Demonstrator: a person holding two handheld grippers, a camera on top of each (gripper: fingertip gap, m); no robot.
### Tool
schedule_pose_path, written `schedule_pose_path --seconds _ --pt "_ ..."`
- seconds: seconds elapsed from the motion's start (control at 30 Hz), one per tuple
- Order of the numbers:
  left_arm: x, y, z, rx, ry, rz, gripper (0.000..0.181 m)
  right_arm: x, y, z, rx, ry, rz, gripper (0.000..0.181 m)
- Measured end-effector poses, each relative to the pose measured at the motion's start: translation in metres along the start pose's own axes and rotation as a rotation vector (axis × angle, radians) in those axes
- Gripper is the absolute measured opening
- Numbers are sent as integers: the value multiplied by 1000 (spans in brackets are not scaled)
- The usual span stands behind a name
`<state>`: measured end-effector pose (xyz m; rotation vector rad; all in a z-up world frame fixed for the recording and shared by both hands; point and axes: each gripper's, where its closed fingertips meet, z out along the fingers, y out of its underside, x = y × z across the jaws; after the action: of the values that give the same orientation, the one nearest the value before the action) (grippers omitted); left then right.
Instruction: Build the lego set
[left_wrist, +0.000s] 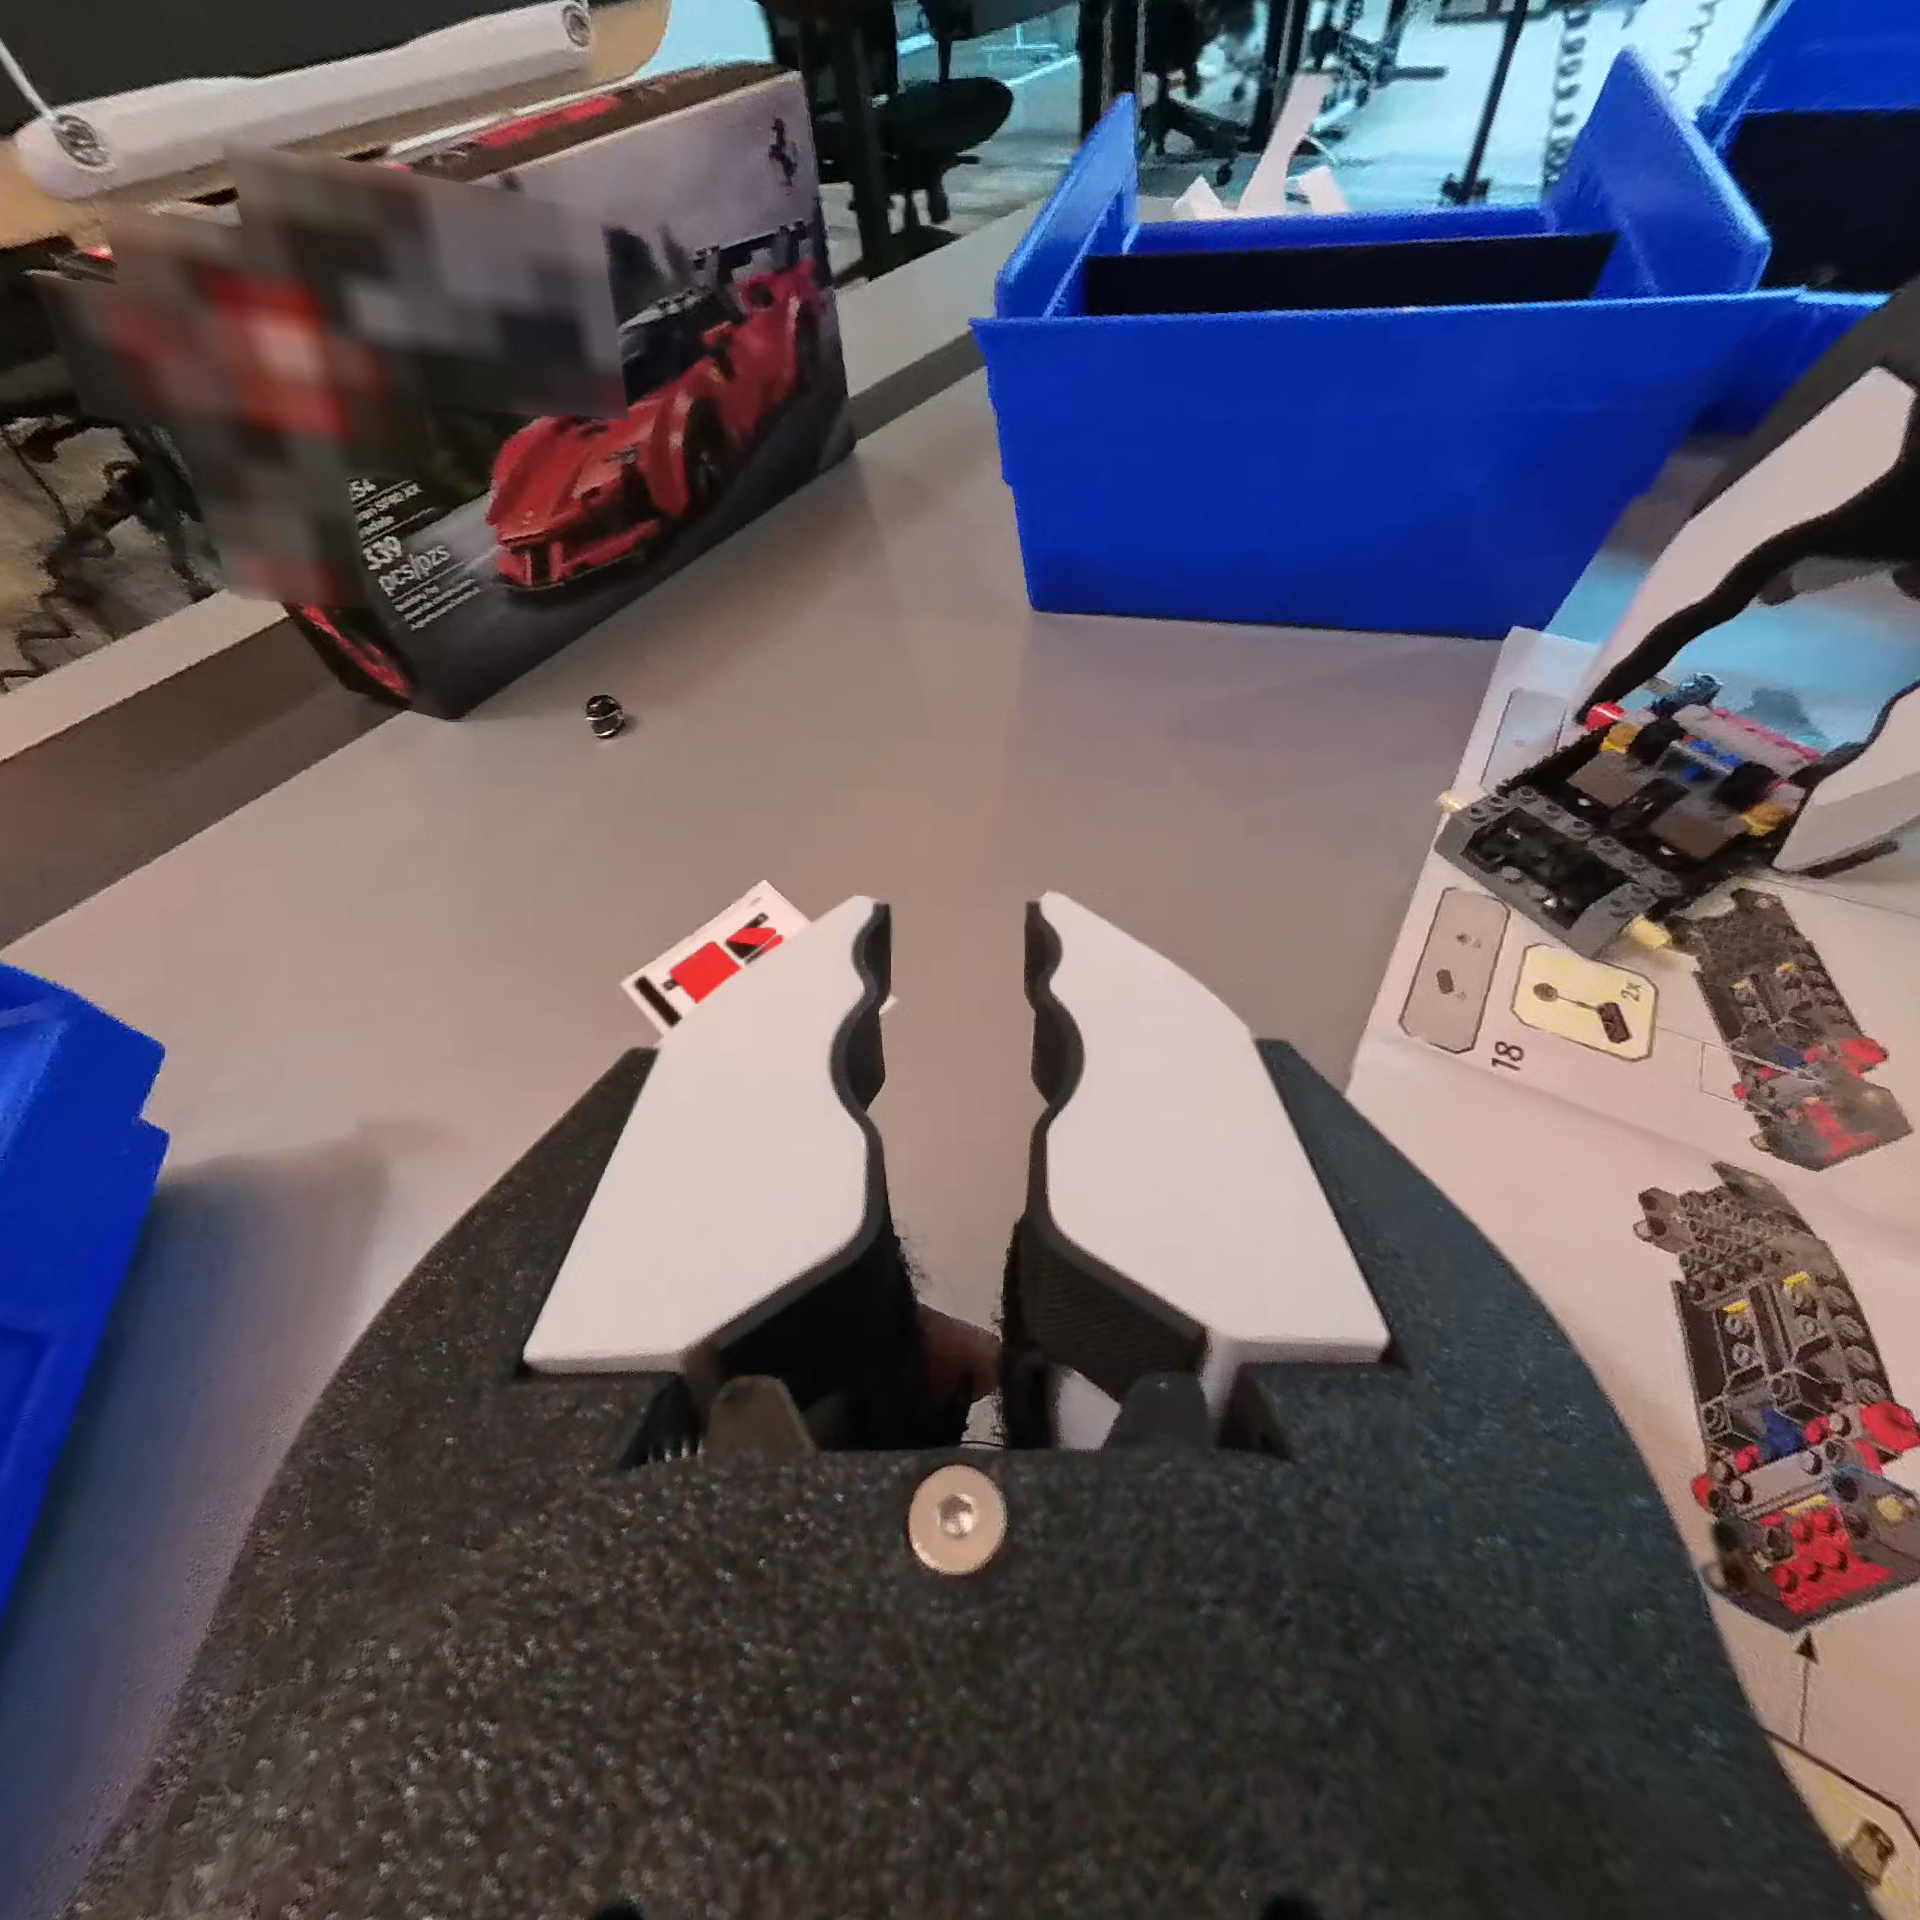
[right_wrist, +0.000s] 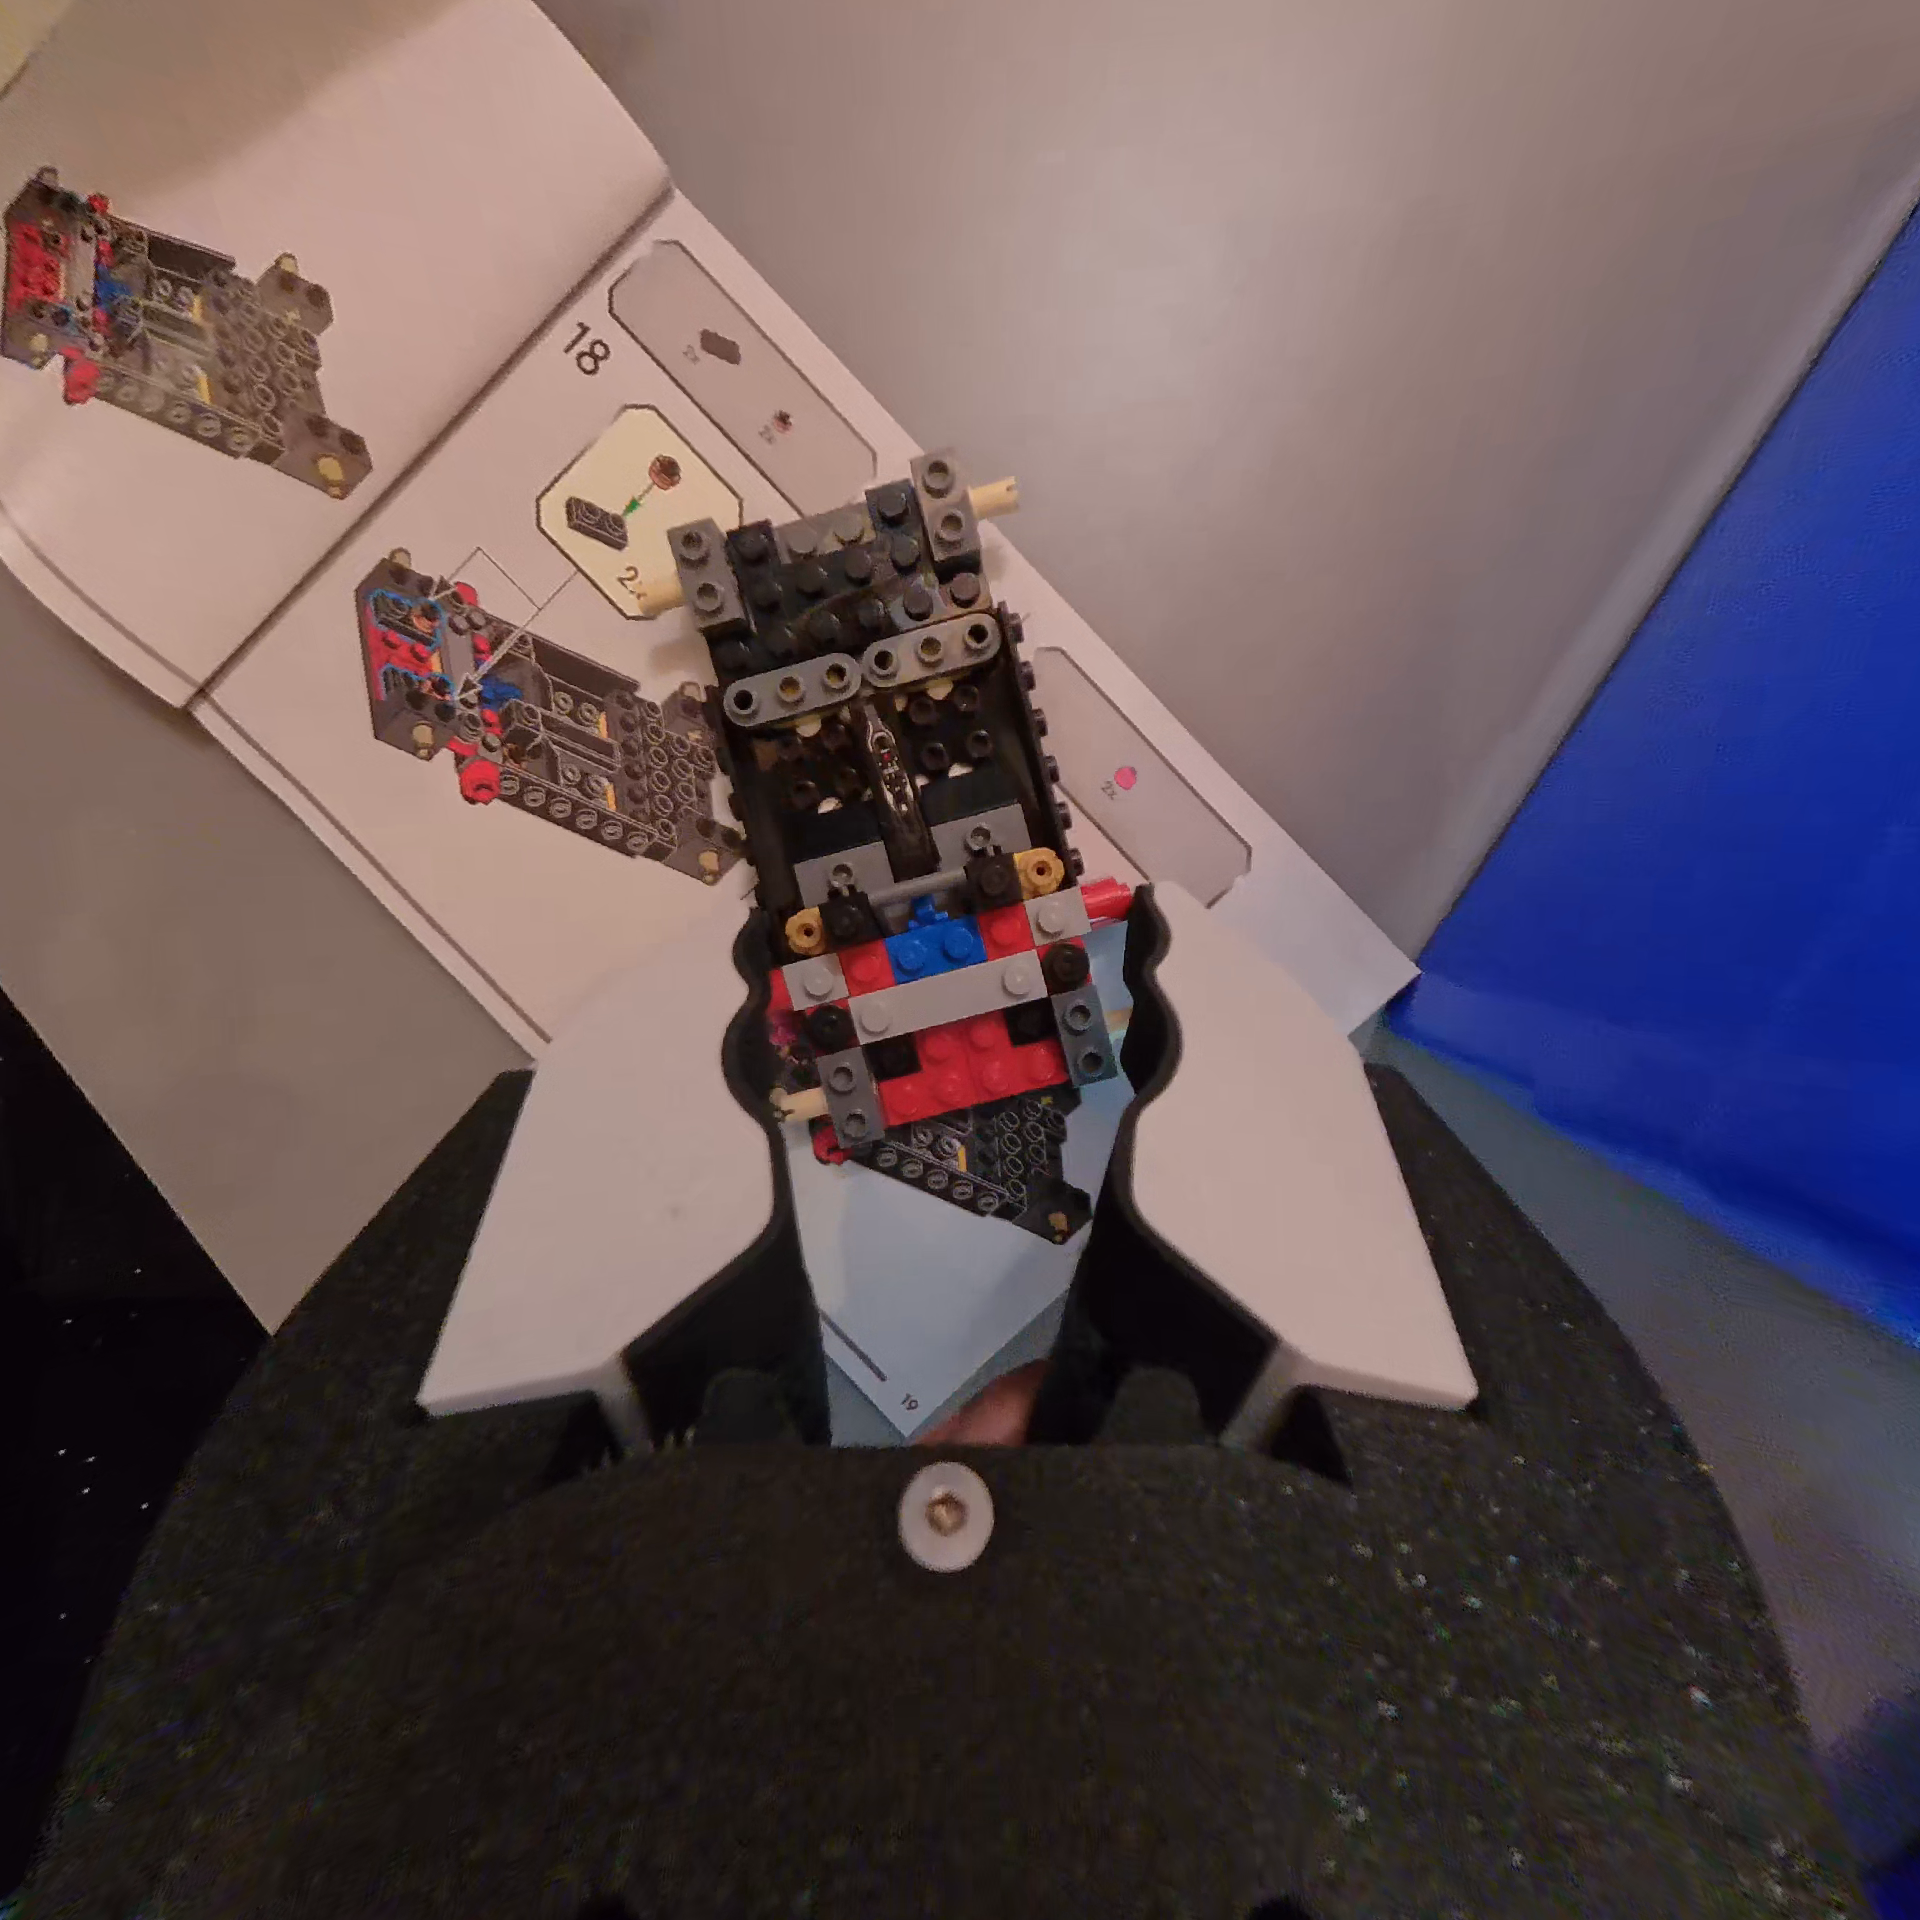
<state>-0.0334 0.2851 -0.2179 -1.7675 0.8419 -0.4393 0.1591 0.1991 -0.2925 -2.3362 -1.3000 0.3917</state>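
Observation:
A partly built lego car chassis (right_wrist: 883, 748), black and grey with a red, blue and grey rear section, lies over the open instruction booklet (right_wrist: 364, 468). My right gripper (right_wrist: 945, 925) is shut on the chassis, its fingers on the two sides of the red rear section. In the left wrist view the chassis (left_wrist: 1621, 831) and the right gripper (left_wrist: 1704, 769) show at the right edge over the booklet (left_wrist: 1558, 1101). My left gripper (left_wrist: 958, 935) is empty with a narrow gap between its fingers, low over the grey table. A small sticker sheet (left_wrist: 717, 961) lies by its left fingertip.
The lego set box (left_wrist: 582, 416) stands at the back left. A large blue bin (left_wrist: 1351, 436) stands at the back right and also shows in the right wrist view (right_wrist: 1714, 727). Another blue bin (left_wrist: 62, 1195) is at the left edge. A small dark piece (left_wrist: 603, 715) lies near the box. There is about 25 cm between the tips of the two grippers.

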Motion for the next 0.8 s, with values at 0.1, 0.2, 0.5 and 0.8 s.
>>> schedule_pose_path --seconds 0.1,0.2,0.5,0.8 --pt "10 -1 2 0 50 9 24 2 3 -2 -10 7 4 66" --pt "20 -1 3 -1 110 21 24 6 6 -4 -19 15 15 66" --pt "127 23 5 -108 561 416 29 7 5 -3 -18 19 25 66" --pt "125 63 -11 -438 672 540 11 -11 8 -4 -78 8 12 65"
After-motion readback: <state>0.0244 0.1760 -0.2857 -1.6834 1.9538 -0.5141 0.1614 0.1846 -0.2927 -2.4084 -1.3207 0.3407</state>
